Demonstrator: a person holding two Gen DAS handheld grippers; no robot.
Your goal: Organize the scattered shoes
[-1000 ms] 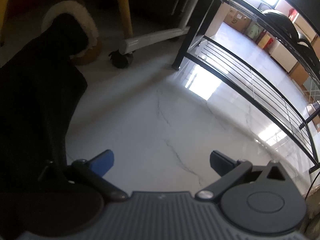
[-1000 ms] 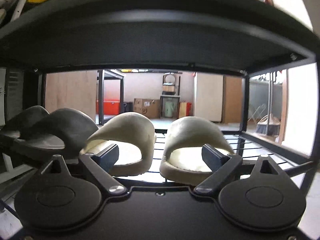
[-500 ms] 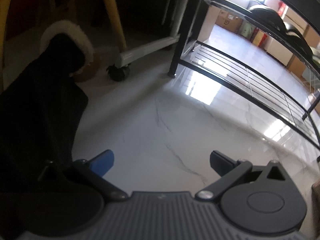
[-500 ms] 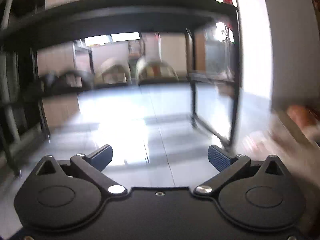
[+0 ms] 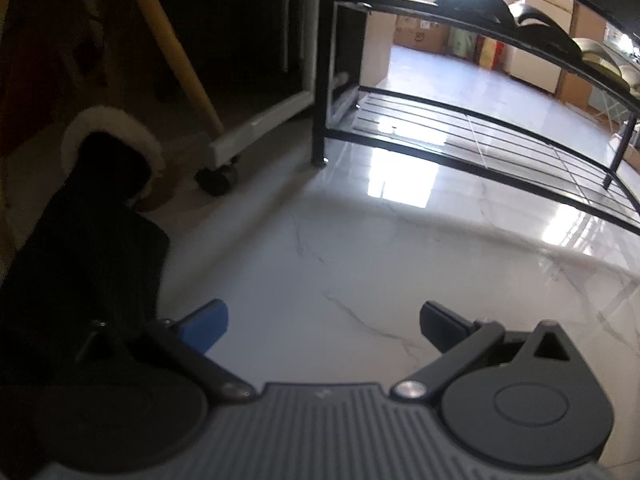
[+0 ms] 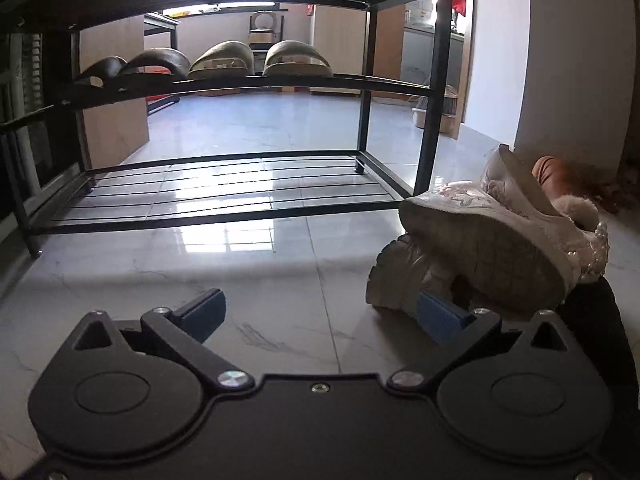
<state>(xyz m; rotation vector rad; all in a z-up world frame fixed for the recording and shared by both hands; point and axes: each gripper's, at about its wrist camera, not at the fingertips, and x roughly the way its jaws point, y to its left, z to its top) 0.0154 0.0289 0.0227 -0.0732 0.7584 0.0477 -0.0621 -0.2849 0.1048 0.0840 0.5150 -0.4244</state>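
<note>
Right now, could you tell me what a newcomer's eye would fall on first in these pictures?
Probably the pale boots tumbled on the floor right of the black shoe rack, just beyond the open right gripper. Next, four slippers lined up on its middle shelf, the bottom shelf bare.

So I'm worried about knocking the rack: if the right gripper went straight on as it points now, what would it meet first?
Probably bare floor first. The right gripper is open and aimed at tiles short of the shoe rack's bottom shelf; the pale boots lie off to its right. Depth is uncertain.
</note>
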